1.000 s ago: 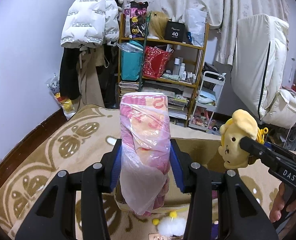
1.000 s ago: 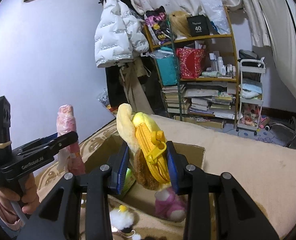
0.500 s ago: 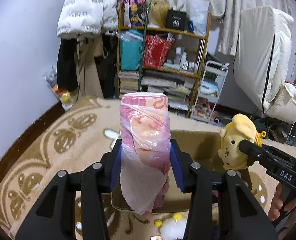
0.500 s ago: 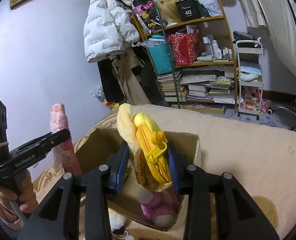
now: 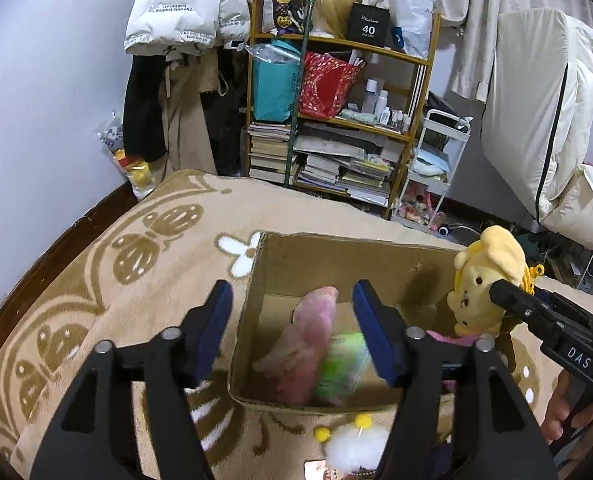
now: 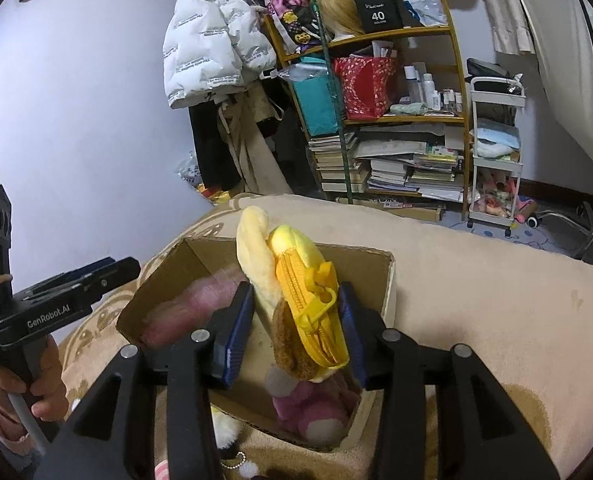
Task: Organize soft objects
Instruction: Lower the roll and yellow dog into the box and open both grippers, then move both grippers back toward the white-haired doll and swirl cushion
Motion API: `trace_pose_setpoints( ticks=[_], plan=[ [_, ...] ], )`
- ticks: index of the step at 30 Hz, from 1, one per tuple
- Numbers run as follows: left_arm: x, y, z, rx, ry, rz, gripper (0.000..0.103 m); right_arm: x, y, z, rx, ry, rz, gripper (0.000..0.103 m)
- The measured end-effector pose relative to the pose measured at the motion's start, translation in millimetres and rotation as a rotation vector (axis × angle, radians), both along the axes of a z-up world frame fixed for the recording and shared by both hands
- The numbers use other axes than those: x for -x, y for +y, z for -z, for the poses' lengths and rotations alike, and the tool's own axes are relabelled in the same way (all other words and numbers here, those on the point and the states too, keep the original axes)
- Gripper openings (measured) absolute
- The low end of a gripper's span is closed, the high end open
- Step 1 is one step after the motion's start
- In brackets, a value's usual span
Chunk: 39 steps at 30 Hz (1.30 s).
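An open cardboard box sits on the tan patterned blanket. A pink plastic-wrapped bundle, blurred, lies inside it beside a green item. My left gripper hangs above the box's near left side, its jaws opening with nothing between them. My right gripper holds a yellow plush zip pouch over the box's right side; its jaws are opening, pads still against the plush. A pink plush lies below it in the box.
A white fluffy toy with yellow balls lies on the blanket in front of the box. Behind stand a cluttered wooden shelf, a white cart, a hanging white puffer jacket and a folded mattress.
The left gripper has opened and the pink bundle has dropped from it into the box. Both grippers have sunk closer to the box. The right jaws have parted slightly around the yellow pouch.
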<state>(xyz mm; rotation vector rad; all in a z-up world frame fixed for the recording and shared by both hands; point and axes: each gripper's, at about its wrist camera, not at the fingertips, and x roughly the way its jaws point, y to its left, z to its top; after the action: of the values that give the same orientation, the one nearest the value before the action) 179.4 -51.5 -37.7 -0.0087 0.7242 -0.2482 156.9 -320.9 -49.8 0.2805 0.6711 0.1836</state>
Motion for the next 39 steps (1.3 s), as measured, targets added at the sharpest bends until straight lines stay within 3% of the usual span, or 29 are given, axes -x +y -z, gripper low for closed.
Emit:
trace_pose_setpoints(
  ticks=[3, 6, 11, 13, 17, 19, 30, 39],
  plan=[
    [3, 1, 0, -0.017, -0.004, -0.002, 0.071, 0, -1, 2, 0.000, 0.009, 0.001, 0.048],
    [8, 1, -1, -0.044, -0.006, -0.006, 0.079, 0, 0, 3, 0.000, 0.014, 0.003, 0.056],
    [16, 4, -3, -0.066, -0.005, -0.012, 0.084, 3, 0, 0, 0.014, 0.005, 0.003, 0.059],
    [18, 6, -4, -0.067, 0.000, -0.019, 0.089, 7, -1, -3, 0.013, -0.004, 0.009, 0.068],
    [25, 10, -6, -0.062, 0.020, -0.028, 0.091, 16, -4, -8, 0.008, -0.012, 0.028, 0.073],
    [29, 11, -8, -0.066, 0.024, -0.031, 0.094, 21, -6, -11, 0.002, -0.016, 0.038, 0.082],
    [67, 19, -24, -0.066, 0.009, -0.048, 0.101, 54, -8, -24, -0.007, 0.005, 0.085, 0.101],
    [99, 16, -28, -0.099, 0.043, -0.022, 0.101, 84, -6, -32, -0.013, 0.034, 0.102, 0.101]
  ],
)
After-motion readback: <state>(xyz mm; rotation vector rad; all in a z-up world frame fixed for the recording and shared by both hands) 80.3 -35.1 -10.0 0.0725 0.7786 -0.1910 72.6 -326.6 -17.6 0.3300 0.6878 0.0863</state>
